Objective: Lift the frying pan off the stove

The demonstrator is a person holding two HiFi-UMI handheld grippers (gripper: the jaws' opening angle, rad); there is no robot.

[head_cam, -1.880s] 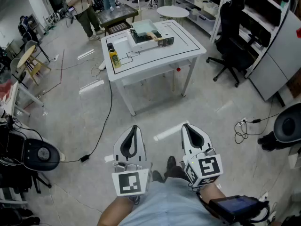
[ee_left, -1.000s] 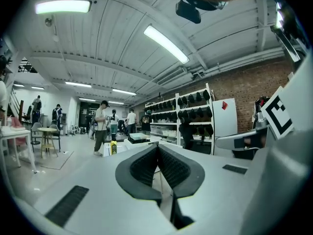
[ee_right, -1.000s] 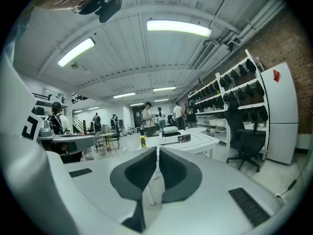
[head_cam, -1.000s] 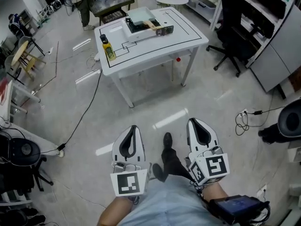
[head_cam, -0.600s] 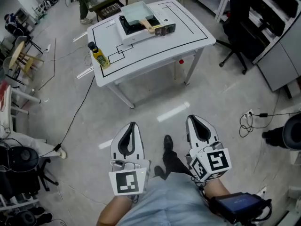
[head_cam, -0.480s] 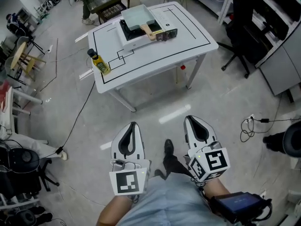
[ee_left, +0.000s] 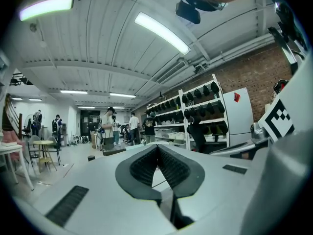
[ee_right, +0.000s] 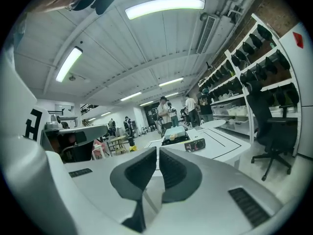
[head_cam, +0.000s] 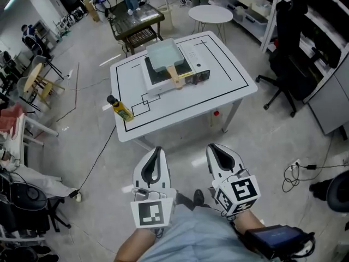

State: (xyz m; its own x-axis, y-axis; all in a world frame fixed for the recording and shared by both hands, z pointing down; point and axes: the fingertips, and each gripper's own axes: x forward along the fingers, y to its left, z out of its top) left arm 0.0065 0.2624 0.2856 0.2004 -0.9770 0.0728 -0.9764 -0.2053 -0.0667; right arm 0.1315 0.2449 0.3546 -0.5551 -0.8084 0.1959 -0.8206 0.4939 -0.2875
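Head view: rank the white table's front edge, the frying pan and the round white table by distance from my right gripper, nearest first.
From the right gripper:
1. White table: its front edge lies just ahead.
2. Frying pan: on the stove, mid-table, ahead and slightly left.
3. Round white table: beyond the white table, farthest back.

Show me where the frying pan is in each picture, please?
Head view: the frying pan sits on the stove, upper middle.
Left gripper view: I cannot make it out.
Right gripper view: the frying pan is small, in the middle, just above the fingers.
Shared landmark: the white table under the stove, in the head and right gripper views.
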